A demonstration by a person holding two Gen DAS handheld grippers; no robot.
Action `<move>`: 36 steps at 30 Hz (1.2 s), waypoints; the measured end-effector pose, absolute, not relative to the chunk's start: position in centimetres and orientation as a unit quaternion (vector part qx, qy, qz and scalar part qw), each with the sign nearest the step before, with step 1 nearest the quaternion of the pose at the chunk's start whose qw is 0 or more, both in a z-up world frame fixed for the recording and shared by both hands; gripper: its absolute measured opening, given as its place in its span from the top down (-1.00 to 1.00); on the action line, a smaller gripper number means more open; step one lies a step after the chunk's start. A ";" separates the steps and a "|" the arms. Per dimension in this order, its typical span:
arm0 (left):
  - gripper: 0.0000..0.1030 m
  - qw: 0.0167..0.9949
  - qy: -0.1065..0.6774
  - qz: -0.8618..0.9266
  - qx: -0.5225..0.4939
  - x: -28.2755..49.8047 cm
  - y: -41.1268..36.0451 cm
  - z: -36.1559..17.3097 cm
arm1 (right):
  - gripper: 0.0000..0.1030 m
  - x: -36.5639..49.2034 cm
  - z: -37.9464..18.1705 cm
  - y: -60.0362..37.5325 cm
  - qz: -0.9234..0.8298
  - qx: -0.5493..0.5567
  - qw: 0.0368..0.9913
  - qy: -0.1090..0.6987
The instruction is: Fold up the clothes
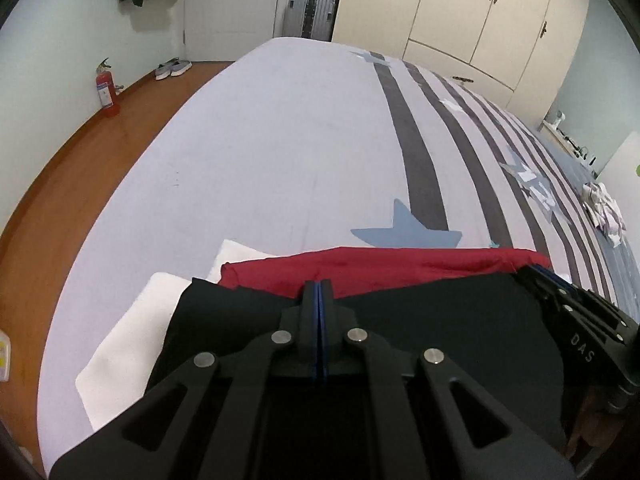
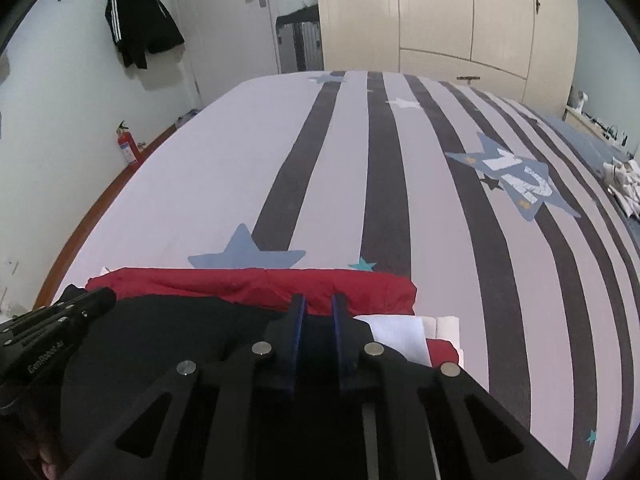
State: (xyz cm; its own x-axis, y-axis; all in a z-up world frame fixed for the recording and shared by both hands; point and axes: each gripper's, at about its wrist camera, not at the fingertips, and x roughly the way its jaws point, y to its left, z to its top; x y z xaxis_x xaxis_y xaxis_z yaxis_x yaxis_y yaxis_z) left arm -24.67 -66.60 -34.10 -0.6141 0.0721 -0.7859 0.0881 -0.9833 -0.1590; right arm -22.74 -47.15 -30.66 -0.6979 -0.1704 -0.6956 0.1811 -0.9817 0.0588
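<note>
A stack of folded clothes lies at the near edge of the striped bed [image 1: 280,140] [image 2: 200,184]. On top is a black garment [image 1: 460,340] [image 2: 160,340]. Under it a red garment [image 1: 400,266] [image 2: 240,284] sticks out on the far side, and white pieces [image 1: 128,344] [image 2: 400,332] show at both ends. My left gripper [image 1: 319,290] [image 2: 106,296] rests over the black garment's left part with its blue pads pressed together; any pinched cloth is hidden. Over the right part, my right gripper [image 2: 319,304] [image 1: 534,270] is open by a narrow gap.
A crumpled heap of white clothes [image 1: 604,208] [image 2: 624,184] lies far right on the bed. Left of the bed is wooden floor [image 1: 80,168] with a red fire extinguisher [image 1: 107,88] and shoes [image 1: 172,68]. A cream wardrobe [image 2: 440,12], a suitcase [image 1: 312,8] and a hanging black jacket [image 2: 140,20] stand behind.
</note>
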 end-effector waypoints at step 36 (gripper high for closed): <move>-0.80 0.108 0.060 -0.937 0.326 -0.4 -57.0 -19.4 | -0.76 -3.0 -20.1 -37.0 -0.951 0.289 0.103 0.038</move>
State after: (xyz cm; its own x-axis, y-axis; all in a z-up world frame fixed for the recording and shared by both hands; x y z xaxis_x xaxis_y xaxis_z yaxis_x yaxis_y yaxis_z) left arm -0.36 -57.04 -19.42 -0.7647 -0.1632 -0.6234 0.2415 -0.9695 -0.0424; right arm -2.99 -36.99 -20.08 -0.8112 -0.1737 -0.5584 0.2179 -0.9759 -0.0131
